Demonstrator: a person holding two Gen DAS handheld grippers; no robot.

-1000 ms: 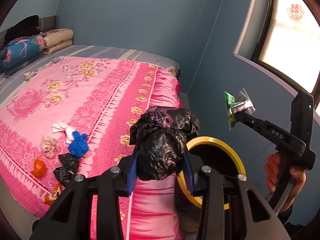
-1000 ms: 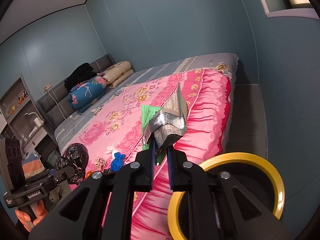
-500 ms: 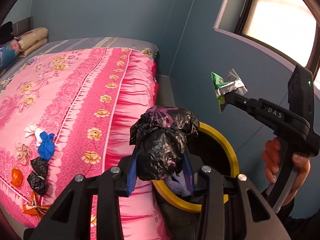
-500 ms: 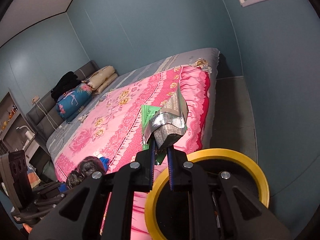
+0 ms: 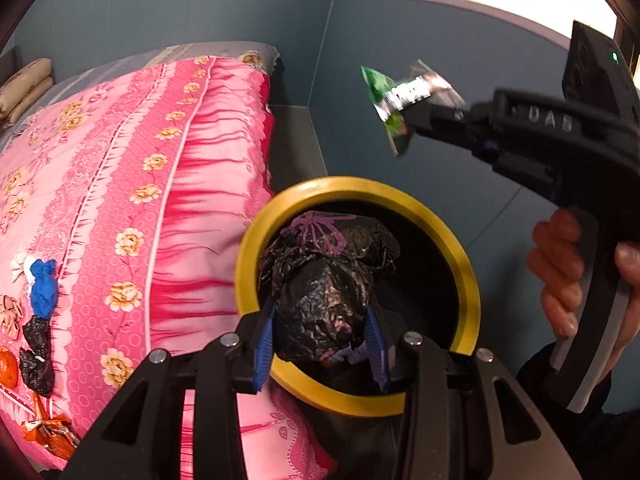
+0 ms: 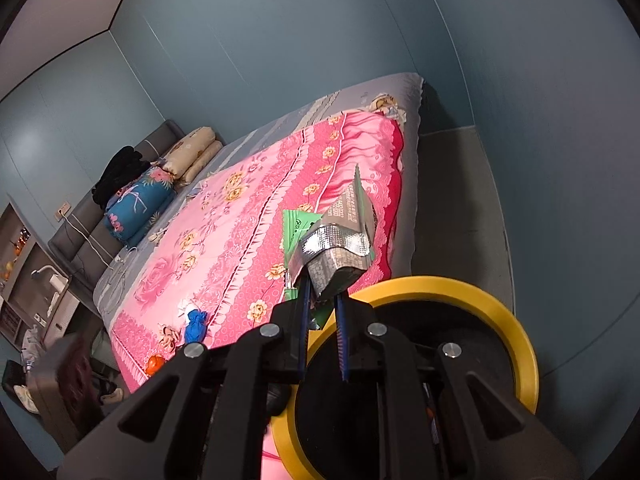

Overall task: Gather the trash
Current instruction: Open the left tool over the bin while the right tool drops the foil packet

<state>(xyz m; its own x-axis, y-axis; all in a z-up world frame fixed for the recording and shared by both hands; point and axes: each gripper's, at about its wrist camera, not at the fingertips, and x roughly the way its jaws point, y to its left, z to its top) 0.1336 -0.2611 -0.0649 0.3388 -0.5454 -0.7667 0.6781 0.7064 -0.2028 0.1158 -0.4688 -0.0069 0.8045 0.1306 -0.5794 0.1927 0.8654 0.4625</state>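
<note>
Left gripper (image 5: pixel 322 344) is clamped on a crumpled black plastic bag (image 5: pixel 326 292), held directly over the mouth of the yellow-rimmed bin (image 5: pixel 466 280). Right gripper (image 6: pixel 323 304) is pinched tight on a silver-and-green foil wrapper (image 6: pixel 340 244), held above the bin's rim (image 6: pixel 516 332) on the bed side; the grip handle is wrapped by a hand (image 5: pixel 568 280). The bin is set on the floor against the pink bedspread's (image 5: pixel 120 160) hanging side edge. More trash is seen along the bedspread's near edge: a blue wad (image 5: pixel 43 288), black scraps (image 5: pixel 37 352), an orange piece (image 5: pixel 8 368). Pillows (image 6: pixel 192 156) are stacked at the far headboard end.
</note>
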